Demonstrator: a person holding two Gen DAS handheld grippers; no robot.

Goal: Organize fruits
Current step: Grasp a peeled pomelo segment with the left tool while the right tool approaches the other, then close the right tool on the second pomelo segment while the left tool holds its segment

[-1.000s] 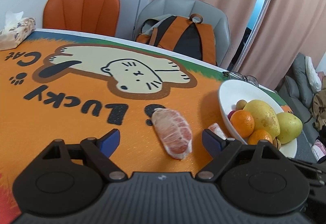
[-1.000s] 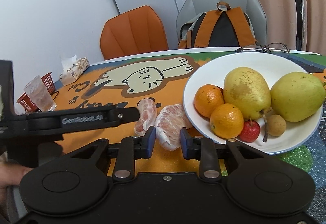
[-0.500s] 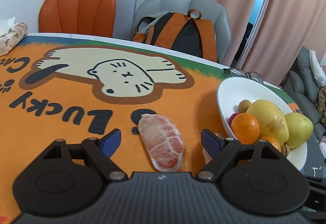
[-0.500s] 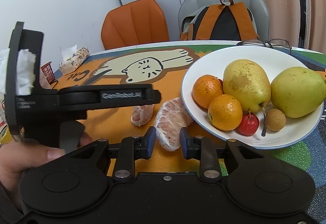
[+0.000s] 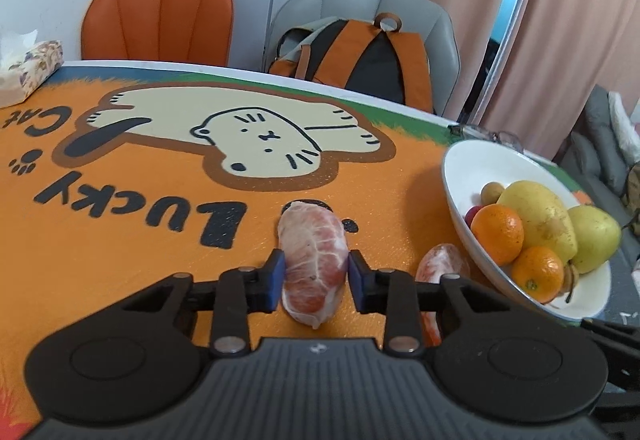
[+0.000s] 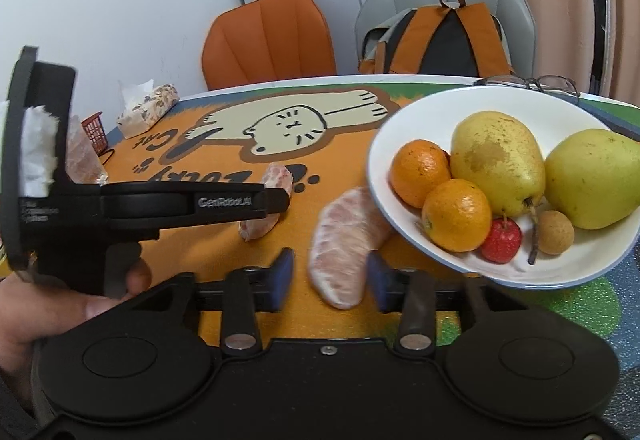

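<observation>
Two peeled pomelo segments lie on the orange cat mat beside a white bowl (image 5: 456, 175) of fruit. My left gripper (image 5: 316, 274) has its blue pads closed against the sides of the left segment (image 5: 314, 264). The second segment (image 5: 440, 270) lies to its right, by the bowl. In the right wrist view my right gripper (image 6: 328, 280) is open, its pads on either side of that second segment (image 6: 344, 244) with gaps. The bowl (image 6: 384, 175) holds two oranges (image 6: 456, 215), two yellow pears (image 6: 498, 163), a small red fruit and a longan. The left gripper's body (image 6: 160, 207) partly hides the left segment (image 6: 276, 179).
A tissue box (image 5: 28, 67) sits at the mat's far left. An orange chair (image 5: 160, 15) and a grey chair with a backpack (image 5: 360, 59) stand behind the table. Glasses (image 6: 528, 83) lie behind the bowl. A small red basket (image 6: 94, 129) and a plastic cup are at the left.
My left gripper moved forward over the left segment and closed on it. My right gripper opened wider around the second segment.
</observation>
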